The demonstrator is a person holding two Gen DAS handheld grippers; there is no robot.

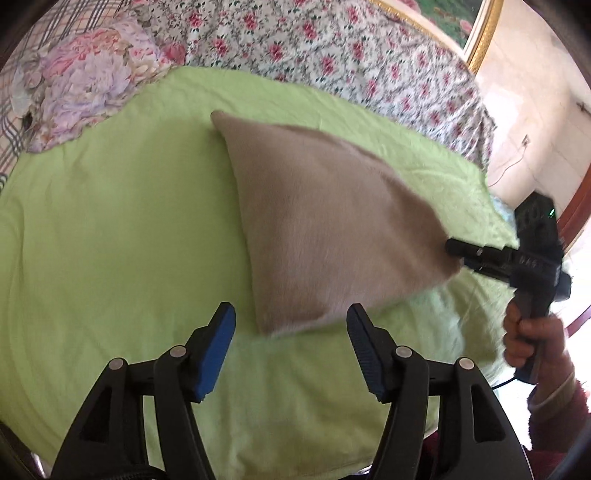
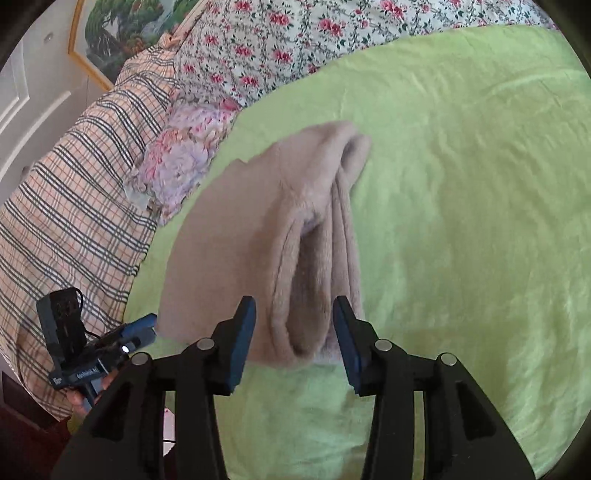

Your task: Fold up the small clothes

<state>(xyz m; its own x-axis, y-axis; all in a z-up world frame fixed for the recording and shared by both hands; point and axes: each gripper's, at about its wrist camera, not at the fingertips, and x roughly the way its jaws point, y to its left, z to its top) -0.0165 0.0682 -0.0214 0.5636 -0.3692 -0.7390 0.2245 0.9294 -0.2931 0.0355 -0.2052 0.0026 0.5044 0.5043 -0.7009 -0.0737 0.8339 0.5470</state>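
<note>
A tan fleece garment (image 1: 325, 229) lies folded on the green sheet (image 1: 110, 229), its right corner lifted. In the left wrist view my left gripper (image 1: 291, 332) is open and empty, just short of the garment's near corner. My right gripper (image 1: 456, 251) shows there at the right, gripping the lifted corner. In the right wrist view the right gripper (image 2: 293, 321) has its jaws apart, with the garment's layered edge (image 2: 314, 295) between them; the grip itself is hard to judge here. The left gripper (image 2: 138, 332) shows at the lower left beside the garment.
A floral quilt (image 1: 332, 48) lies along the back. A pastel flowered cloth (image 1: 92, 81) and a plaid blanket (image 2: 74, 206) lie at the left. A gold-framed picture (image 2: 122, 33) hangs on the wall. The bed's edge runs near the right hand (image 1: 532, 339).
</note>
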